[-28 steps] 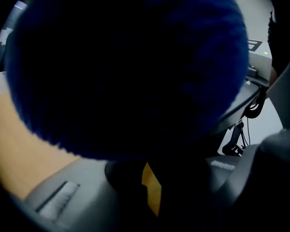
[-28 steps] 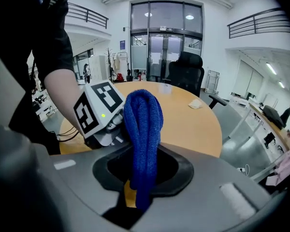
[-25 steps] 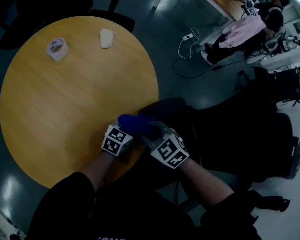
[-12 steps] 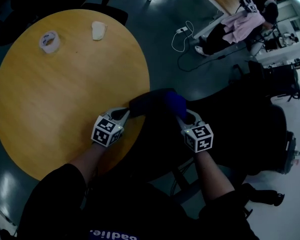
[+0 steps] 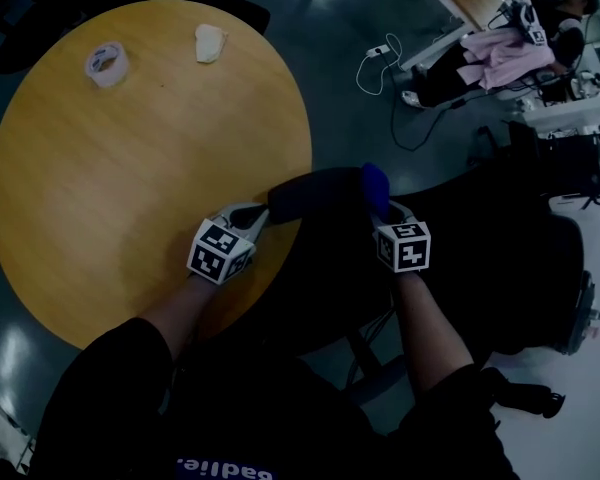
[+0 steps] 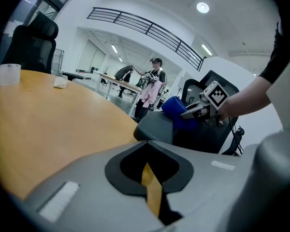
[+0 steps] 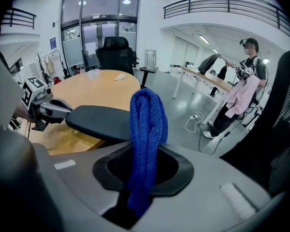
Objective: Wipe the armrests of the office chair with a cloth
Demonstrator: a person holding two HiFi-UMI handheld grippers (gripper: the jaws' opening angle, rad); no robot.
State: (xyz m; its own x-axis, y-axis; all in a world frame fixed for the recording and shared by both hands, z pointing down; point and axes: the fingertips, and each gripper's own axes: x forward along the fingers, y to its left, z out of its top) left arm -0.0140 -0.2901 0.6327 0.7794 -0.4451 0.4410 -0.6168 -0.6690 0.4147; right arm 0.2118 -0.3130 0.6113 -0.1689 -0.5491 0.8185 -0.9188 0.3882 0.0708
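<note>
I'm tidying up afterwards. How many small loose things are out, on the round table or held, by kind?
Tape roll: 1
White crumpled wad: 1
Blue cloth, held: 1
Total: 3

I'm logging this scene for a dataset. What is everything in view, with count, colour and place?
table: one, round, yellow wood, left of the chair
office chair: one, black, at right
armrest: one seen, black, between the grippers
cloth: one, blue, at the armrest's right end
roll, likely tape: one, white, table's far side
crumpled wad: one, whitish, beside the roll
second chair: one, black, beyond the table
power strip with cable: one, white, on the floor
bystander: one, with a pink garment, far right
left gripper: grey, jaws together, at the armrest's left end
right gripper: grey, clamping the cloth
</note>
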